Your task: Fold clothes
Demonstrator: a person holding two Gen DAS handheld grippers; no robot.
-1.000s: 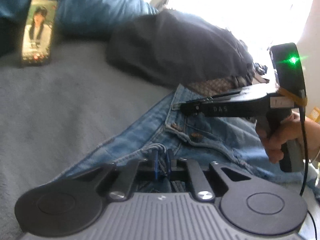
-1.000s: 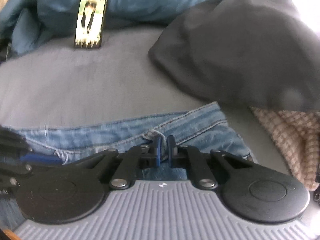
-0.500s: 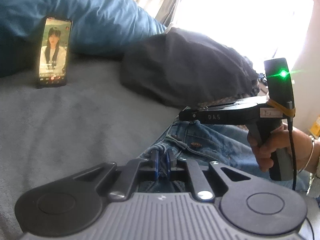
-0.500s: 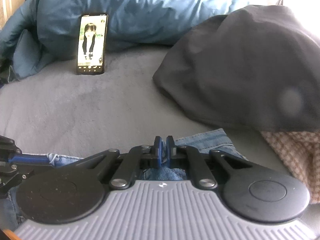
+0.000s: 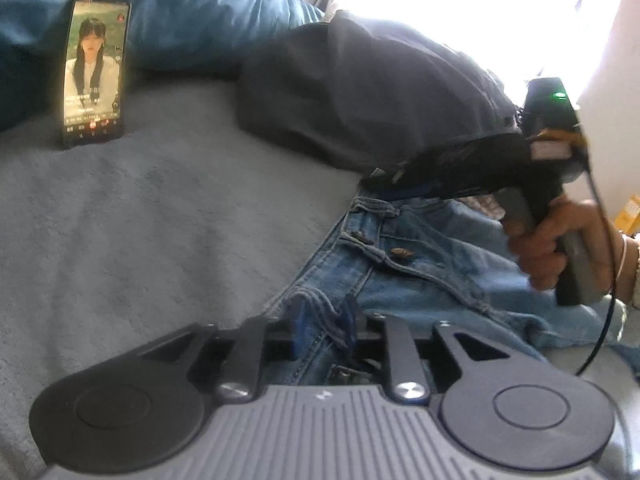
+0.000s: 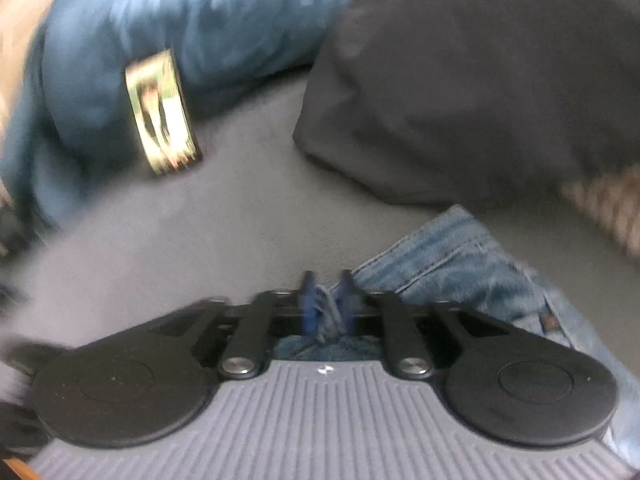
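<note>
Both wrist views, low, close, share jeans [image 5: 420, 264], phone [image 5: 96, 72].

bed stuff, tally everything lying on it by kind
jeans: 1, blue denim, pinched in both the left claw and the right claw
dark garment: 1
checked fabric: 1, mostly hidden
blue duvet: 1
phone: 1, propped against the duvet, screen lit
total: 5

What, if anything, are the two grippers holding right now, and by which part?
Both grip the jeans. The left gripper pinches a waistband belt loop; the right gripper is shut on bunched denim at the waistband edge, though blur hides exactly which part.
</note>
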